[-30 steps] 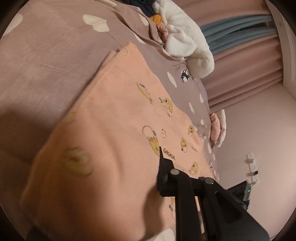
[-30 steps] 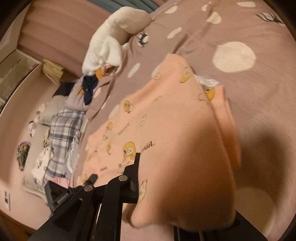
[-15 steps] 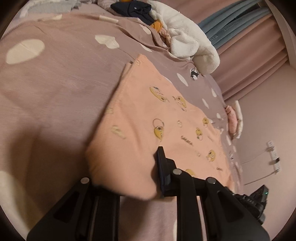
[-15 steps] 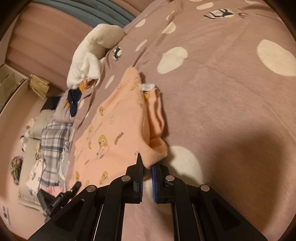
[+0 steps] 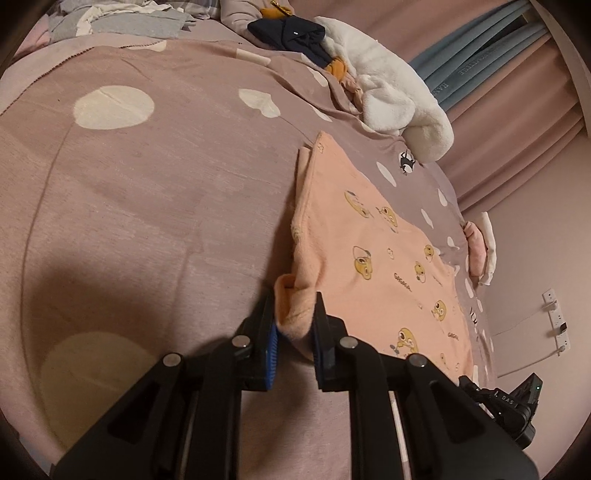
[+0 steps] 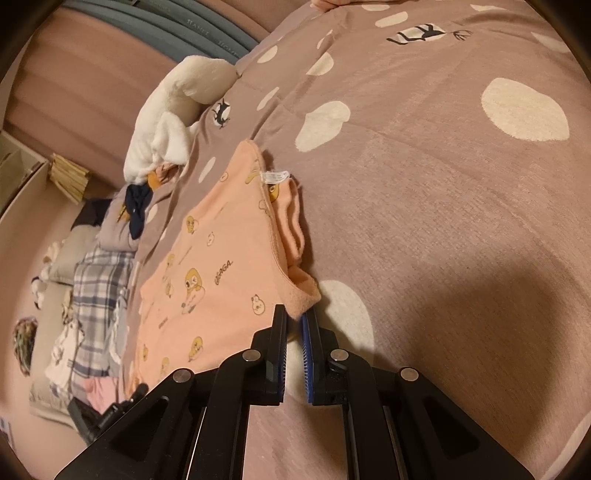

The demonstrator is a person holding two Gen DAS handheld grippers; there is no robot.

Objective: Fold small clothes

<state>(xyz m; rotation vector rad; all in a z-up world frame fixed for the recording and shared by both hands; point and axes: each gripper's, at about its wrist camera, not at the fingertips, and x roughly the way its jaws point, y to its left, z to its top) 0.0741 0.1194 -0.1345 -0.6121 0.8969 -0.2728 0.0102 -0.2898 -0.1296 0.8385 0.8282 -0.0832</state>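
Note:
A peach garment (image 5: 369, 240) with yellow cartoon prints lies folded on a mauve bedspread (image 5: 166, 184) with cream dots. My left gripper (image 5: 295, 306) has one bunched near corner of it between its pads, and the jaws are closing on that fabric. In the right wrist view the same peach garment (image 6: 221, 258) stretches away to the left on the bedspread (image 6: 443, 221), a white label showing at its far edge. My right gripper (image 6: 295, 314) is shut on the other near corner, pinched at its tips just above the bed.
A white fluffy garment (image 5: 388, 92) and a navy item (image 5: 291, 35) lie beyond the peach one. Plaid clothes (image 6: 96, 284) are piled at the left. Pink curtains (image 5: 517, 110) and a wall with sockets (image 5: 554, 317) bound the bed's right side.
The garment hung lifted and close to both cameras a second ago. It has come down and now lies flat on the bed, its corners still in both grippers.

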